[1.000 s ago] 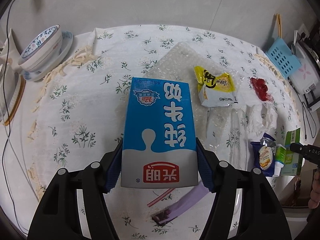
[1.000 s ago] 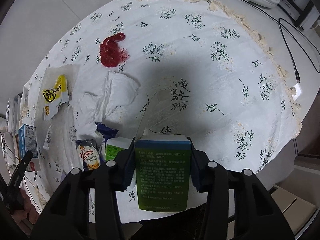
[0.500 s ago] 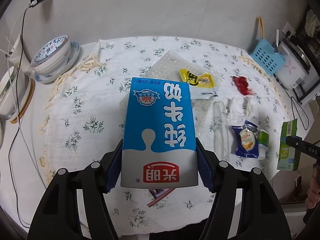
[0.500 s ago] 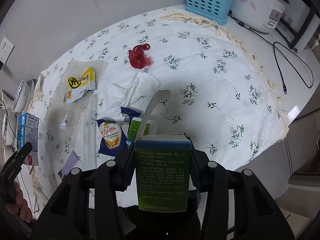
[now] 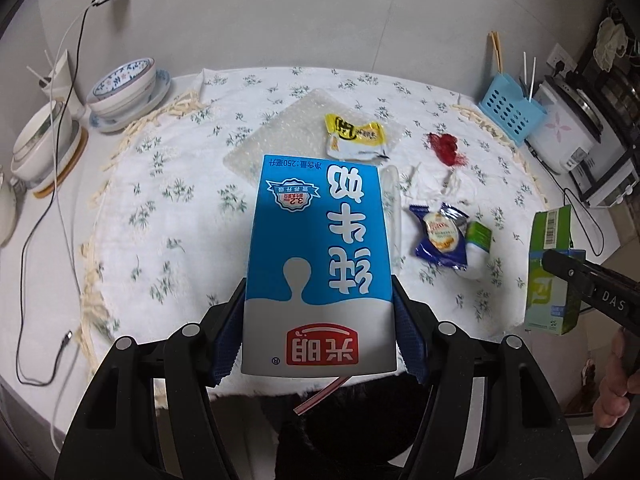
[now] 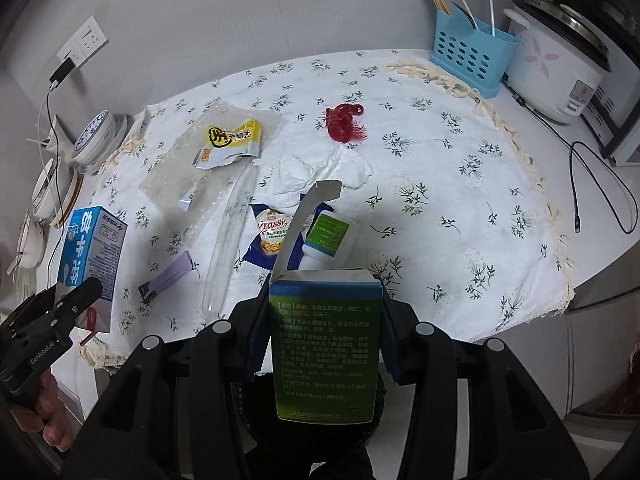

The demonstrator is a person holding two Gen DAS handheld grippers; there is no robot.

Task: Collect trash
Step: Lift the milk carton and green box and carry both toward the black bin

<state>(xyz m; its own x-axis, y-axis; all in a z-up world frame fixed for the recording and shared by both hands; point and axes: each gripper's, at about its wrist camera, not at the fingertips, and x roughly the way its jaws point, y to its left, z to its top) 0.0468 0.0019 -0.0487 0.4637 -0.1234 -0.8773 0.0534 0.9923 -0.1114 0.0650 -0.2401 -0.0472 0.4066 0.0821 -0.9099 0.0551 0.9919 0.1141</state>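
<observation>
the table (image 6: 460, 184), round under a white flowered cloth, sits lower and further off in both views than it did a second ago, so more of the wall, the bowls and the rice cooker shows; both hands have lifted and drawn back toward the near edge. the step in hand looks like the carry: two pieces of trash are already picked up and on their way to a bin, which i judge to be the dark shape under the jaws, though the view there is too dark to be sure. the left gripper (image 5: 320, 336) has its jaws clenched on the blue milk carton (image 5: 320, 264), blue pads pressed to both sides, a striped straw poking out below. the right gripper (image 6: 324, 336) grasps the green medicine box (image 6: 326, 344) the same way, its top flap standing open; the box has rolled a little against the table since the earlier frame. next move calls for bringing each item over the bin mouth and letting go, one at a time. still on the cloth: bubble wrap (image 5: 296, 128), crumpled tissue (image 6: 320, 172), yellow snack packet (image 6: 230, 142), blue biscuit wrapper (image 5: 440, 236), small white-and-green bottle (image 6: 330, 236), red scrap (image 6: 344, 122).
</observation>
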